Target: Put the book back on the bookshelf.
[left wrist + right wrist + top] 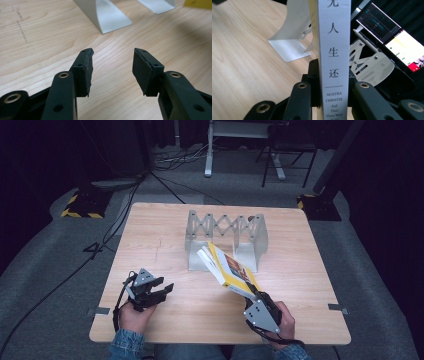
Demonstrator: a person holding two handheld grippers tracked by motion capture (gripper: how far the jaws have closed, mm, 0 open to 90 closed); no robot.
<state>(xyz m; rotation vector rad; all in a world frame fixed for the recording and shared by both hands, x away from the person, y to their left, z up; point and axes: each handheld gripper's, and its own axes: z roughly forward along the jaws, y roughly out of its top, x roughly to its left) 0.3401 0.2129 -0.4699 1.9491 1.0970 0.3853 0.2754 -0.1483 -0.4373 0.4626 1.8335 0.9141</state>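
High view looks down on the table (pixel 165 227); both gripper views sit close, sharing the metal rack (pixel 226 240)

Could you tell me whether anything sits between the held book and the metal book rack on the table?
Nothing visible does: the right gripper holds the book just before the rack, whose slot looks empty.

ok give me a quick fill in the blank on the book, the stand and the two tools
1. The right tool is shut on a ____ with a yellow cover.
2. The left tool stands open, with only bare ____ between its pads.
3. The grey metal rack stands on the table with ____ books in it.
4. The name on the book's spine reads Agatha ____.

Missing words: book; table; no; Christie
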